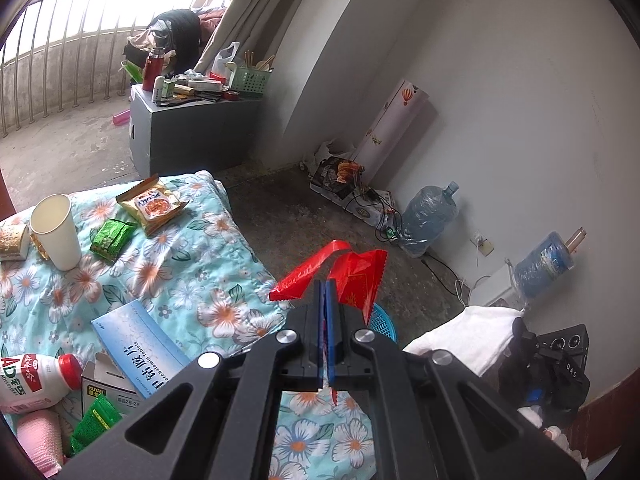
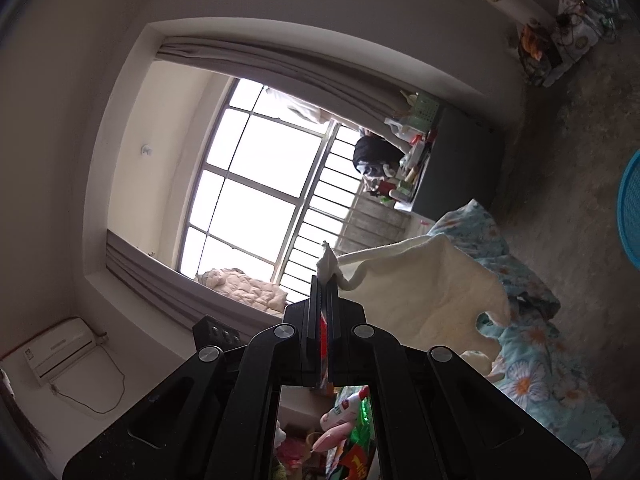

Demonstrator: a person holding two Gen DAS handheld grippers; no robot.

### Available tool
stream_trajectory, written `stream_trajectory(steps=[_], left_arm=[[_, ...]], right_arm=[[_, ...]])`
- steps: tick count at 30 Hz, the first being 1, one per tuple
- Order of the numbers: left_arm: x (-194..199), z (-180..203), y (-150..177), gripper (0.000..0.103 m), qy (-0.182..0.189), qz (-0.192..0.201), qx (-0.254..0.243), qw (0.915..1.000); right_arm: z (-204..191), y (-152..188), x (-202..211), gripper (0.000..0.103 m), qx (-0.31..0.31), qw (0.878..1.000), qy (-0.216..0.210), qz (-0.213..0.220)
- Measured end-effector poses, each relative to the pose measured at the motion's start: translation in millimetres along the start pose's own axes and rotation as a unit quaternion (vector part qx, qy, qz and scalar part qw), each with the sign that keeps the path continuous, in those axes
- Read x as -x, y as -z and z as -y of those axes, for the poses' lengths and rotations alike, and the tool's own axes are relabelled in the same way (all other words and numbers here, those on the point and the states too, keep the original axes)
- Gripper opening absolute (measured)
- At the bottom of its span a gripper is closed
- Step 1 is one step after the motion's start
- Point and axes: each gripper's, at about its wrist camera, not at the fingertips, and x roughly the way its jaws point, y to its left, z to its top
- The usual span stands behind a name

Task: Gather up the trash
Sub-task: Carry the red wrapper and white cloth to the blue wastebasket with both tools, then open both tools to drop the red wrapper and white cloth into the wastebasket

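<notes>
Left gripper (image 1: 325,286): angled downward from the bottom centre of its view, jaws fully closed on a red plastic wrapper (image 1: 352,276). The wrapper fans out above the fingertips at frame centre, over the concrete floor (image 1: 320,216). A blue mesh basket (image 1: 384,322) shows just right of the fingers, partly hidden behind the wrapper.

Right gripper (image 2: 323,280): held about level and rolled, so the room appears tilted in its view. Jaws fully closed, pinching a corner of a cream-white cloth (image 2: 432,280); the cloth hangs out to the right of the fingertips.

Surface: a floral turquoise quilt (image 1: 192,264) covers the lower left of the left view. On it stand or lie a white paper cup (image 1: 56,232), upright; a gold snack packet (image 1: 150,204); a green packet (image 1: 112,240); a pale blue medicine box (image 1: 140,344); and a white bottle with a red cap (image 1: 36,376), lying on its side.

Room: a grey cabinet (image 1: 192,136), cluttered on top, stands at upper left centre before a railed balcony. Two blue water jugs (image 1: 430,216) rest along the white wall at right. In the right view, a large window (image 2: 248,192) fills the centre and an air-conditioning unit (image 2: 60,350) sits at lower left.
</notes>
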Motion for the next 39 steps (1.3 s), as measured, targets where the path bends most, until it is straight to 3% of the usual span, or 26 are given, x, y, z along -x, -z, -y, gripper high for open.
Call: stream_trajectory(steps=[21,30,39], left_arm=[[-138,105,21,0.0,0.014,-0.066,-0.063,0.9957],[-216,143,40,0.0,0.012,-0.105,-0.086,0.9907],[-285,164,64,0.0,0.001,-0.142,-0.095,0.9854]], right_arm=[[58,-37,70,0.001,-0.047,0.996,0.03,0.075],[105,-56,83,0.001,-0.076,0.989,0.082,0.095],[148,-79,88,0.001,-0.087,0.982,0.147,0.083]])
